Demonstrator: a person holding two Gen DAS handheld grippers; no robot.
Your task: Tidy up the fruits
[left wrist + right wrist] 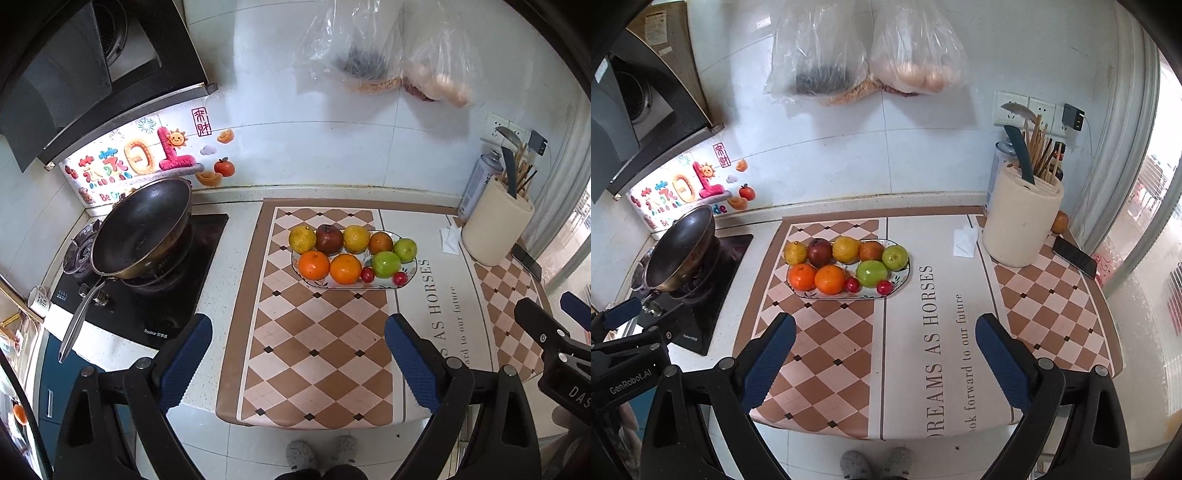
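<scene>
plate, mat centre: fruit in two like-with-like rows, oranges at 7 o'clock, green apples at 3, all contained. left gripper and right gripper: jaws wide, holding nothing, hovering near the counter edge. fits sorted or awaiting sorting.

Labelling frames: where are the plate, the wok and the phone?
plate (903,277): right wrist view, right rim.
wok (142,225): left wrist view, inner bowl.
phone (1074,256): right wrist view, screen middle.
</scene>
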